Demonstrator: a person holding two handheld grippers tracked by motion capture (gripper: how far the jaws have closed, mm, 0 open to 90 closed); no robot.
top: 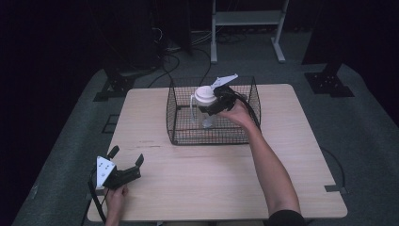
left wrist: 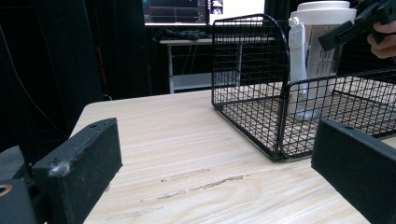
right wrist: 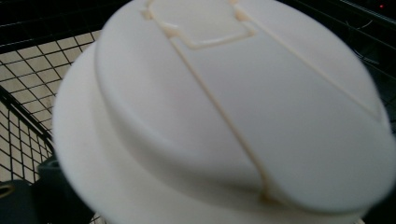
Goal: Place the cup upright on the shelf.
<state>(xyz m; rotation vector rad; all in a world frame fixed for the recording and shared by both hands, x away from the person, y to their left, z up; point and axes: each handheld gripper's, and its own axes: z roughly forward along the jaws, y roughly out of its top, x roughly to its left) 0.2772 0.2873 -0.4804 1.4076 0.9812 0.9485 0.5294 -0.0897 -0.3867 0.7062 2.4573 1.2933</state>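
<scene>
A clear bottle with a white lid and a side handle stands upright inside a black wire basket at the table's far middle. My right gripper is shut on the bottle just under its lid, reaching in from the right. In the left gripper view the bottle is behind the basket's mesh, its base close to the basket floor. The lid is pressed close to the right gripper view's camera. My left gripper rests open on the wooden table at the near left, nothing between its jaws.
The basket has tall mesh walls and an open top. Beyond the table are a white-framed stand, cables on the floor and dark stand bases at left and right. A monitor glows in the background.
</scene>
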